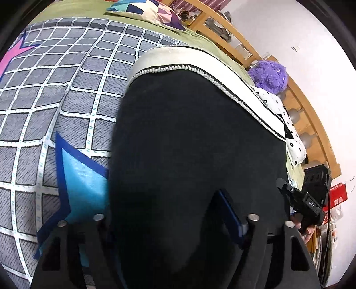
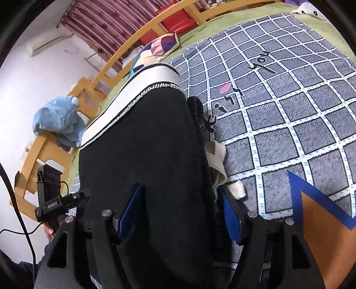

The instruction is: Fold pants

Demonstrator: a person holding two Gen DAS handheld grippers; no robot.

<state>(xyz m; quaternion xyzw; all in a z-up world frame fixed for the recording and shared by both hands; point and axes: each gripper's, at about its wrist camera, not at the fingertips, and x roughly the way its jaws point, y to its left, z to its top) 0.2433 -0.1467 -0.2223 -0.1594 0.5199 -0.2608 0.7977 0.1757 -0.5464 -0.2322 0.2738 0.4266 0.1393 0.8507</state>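
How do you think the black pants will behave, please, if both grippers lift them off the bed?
The black pants will probably be floppy: the cloth drapes over the right gripper and the left gripper. The thick knit and white cuff band suggest moderate weight. Slipping seems unlikely, as the ribbed blue pads should hold.

A grey grid-patterned blanket (image 1: 66,93) covers a green-sheeted bed (image 1: 73,9), where a patchwork pillow (image 1: 146,11) lies near the wooden bed frame (image 1: 224,33); a purple plush toy (image 1: 269,75) and a blue plush toy (image 2: 57,117) rest at the edges.
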